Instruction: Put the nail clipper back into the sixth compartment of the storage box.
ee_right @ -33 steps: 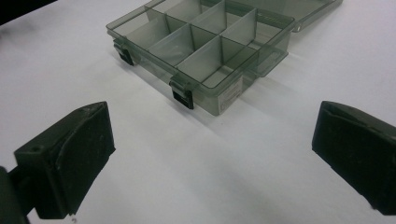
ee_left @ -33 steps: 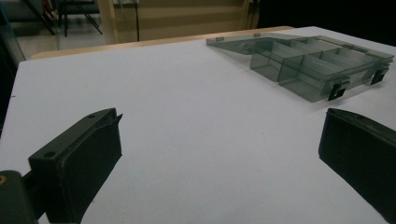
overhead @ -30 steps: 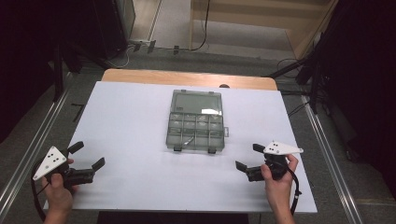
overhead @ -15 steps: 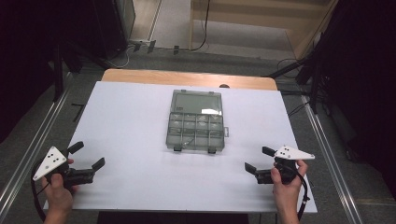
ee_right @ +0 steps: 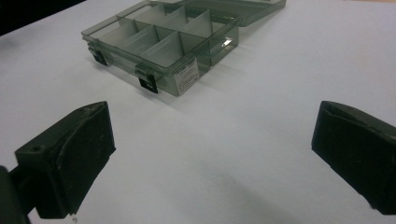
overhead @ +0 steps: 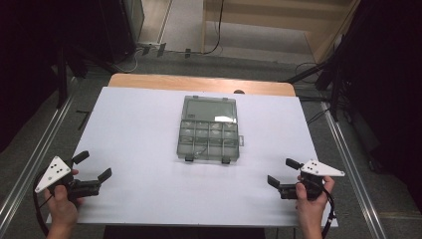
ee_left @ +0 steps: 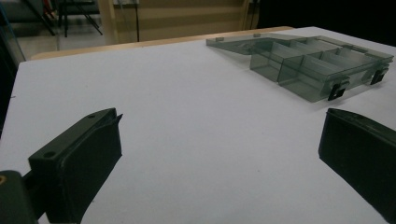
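A clear grey compartment box [overhead: 209, 129] lies open in the middle of the white table, its lid flat toward the far side and two black latches on its near edge. Its compartments look empty. My left gripper [overhead: 92, 166] rests low at the near left corner, open, nothing between its jaws; the box [ee_left: 308, 65] shows ahead to its upper right. My right gripper [overhead: 283, 172] sits at the near right corner, open and empty, with the box [ee_right: 173, 42] ahead of it at upper left.
The white table top [overhead: 139, 129] has a wooden strip [overhead: 199, 83] along its far edge. Metal rails [overhead: 348, 164] run down both sides of the table. Dark stands and cables stand on the floor beyond.
My right gripper has drawn back toward the near right corner, away from the box. The left gripper has stayed where it was.
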Action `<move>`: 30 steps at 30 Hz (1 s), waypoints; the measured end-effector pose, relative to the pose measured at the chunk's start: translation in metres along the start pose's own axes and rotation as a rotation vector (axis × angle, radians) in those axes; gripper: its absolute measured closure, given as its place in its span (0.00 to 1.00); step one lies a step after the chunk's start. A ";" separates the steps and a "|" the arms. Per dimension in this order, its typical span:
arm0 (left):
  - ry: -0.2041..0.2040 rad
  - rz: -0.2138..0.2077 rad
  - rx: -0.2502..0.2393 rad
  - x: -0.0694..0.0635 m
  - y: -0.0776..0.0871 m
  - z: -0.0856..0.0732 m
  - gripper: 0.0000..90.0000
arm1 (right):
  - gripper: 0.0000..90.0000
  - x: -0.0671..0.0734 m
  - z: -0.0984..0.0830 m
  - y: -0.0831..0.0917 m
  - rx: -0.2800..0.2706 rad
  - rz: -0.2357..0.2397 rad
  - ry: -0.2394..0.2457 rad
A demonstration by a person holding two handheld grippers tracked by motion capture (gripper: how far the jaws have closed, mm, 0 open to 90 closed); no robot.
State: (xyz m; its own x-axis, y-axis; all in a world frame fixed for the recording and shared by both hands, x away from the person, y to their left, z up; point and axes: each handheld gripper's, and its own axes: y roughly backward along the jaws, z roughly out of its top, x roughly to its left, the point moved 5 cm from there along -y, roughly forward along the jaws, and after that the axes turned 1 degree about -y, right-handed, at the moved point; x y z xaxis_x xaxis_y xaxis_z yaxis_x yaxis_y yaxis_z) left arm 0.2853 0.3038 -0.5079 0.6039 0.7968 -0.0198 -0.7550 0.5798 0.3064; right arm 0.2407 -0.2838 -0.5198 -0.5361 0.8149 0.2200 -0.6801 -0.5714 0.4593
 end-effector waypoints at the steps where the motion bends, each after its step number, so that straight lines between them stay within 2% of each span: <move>1: 0.000 0.000 0.000 0.000 0.000 0.000 0.00 | 0.00 0.000 -0.001 0.001 -0.007 0.000 -0.009; 7: -0.002 0.000 0.002 0.000 0.000 0.000 0.00 | 0.00 -0.006 -0.005 0.007 -0.044 -0.008 -0.030; 20: -0.004 0.000 0.002 0.000 0.000 0.000 0.00 | 0.00 -0.011 -0.010 0.014 -0.119 -0.037 -0.015; 30: -0.005 0.001 0.003 0.000 0.000 0.000 0.00 | 0.00 -0.014 -0.014 0.019 -0.176 -0.064 -0.027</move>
State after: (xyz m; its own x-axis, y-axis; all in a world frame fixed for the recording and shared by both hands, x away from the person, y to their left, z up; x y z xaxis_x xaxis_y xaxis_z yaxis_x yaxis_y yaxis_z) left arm 0.2855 0.3035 -0.5082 0.6044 0.7966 -0.0143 -0.7549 0.5783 0.3092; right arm 0.2287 -0.3077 -0.5261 -0.4767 0.8513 0.2189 -0.7910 -0.5241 0.3157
